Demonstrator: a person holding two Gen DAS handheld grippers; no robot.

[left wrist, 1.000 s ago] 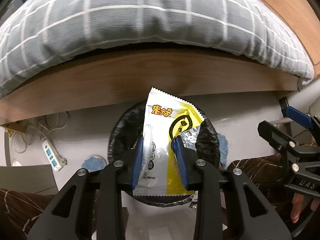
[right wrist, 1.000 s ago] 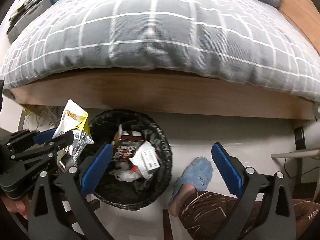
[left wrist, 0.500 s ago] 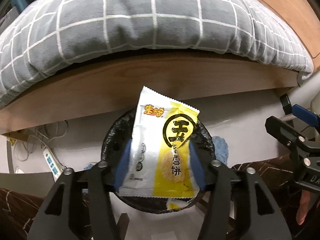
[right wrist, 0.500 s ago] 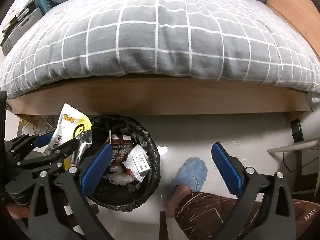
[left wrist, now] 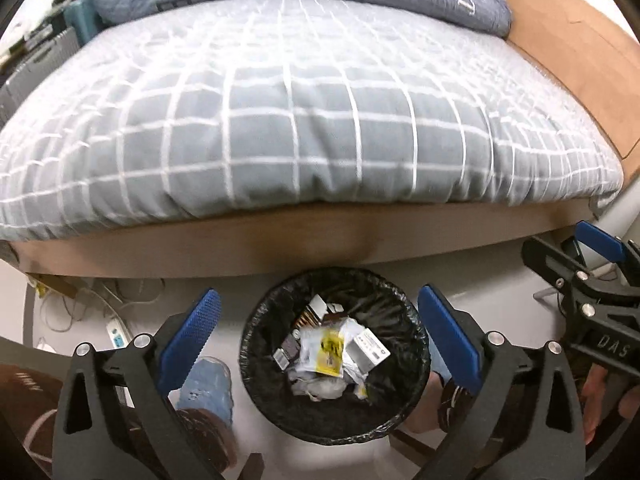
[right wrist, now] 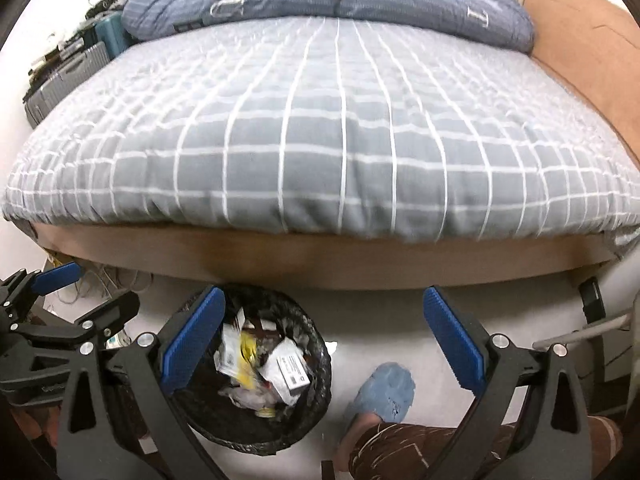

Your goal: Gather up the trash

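Yellow-and-white snack wrapper (left wrist: 330,350) now lies inside the black-lined trash bin (left wrist: 256,344), dropped from the left gripper (left wrist: 318,334).

It rests on top of crumpled papers and a small white box (left wrist: 368,350) with a printed label too small to read. A second ago the left jaws clamped this wrapper above the bin; now they are opening wide with nothing between them. The right gripper (right wrist: 326,340) stands spread and empty, "DAS" lettered on its body. Beyond the bin is a bed with a grey checked duvet (left wrist: 304,120).
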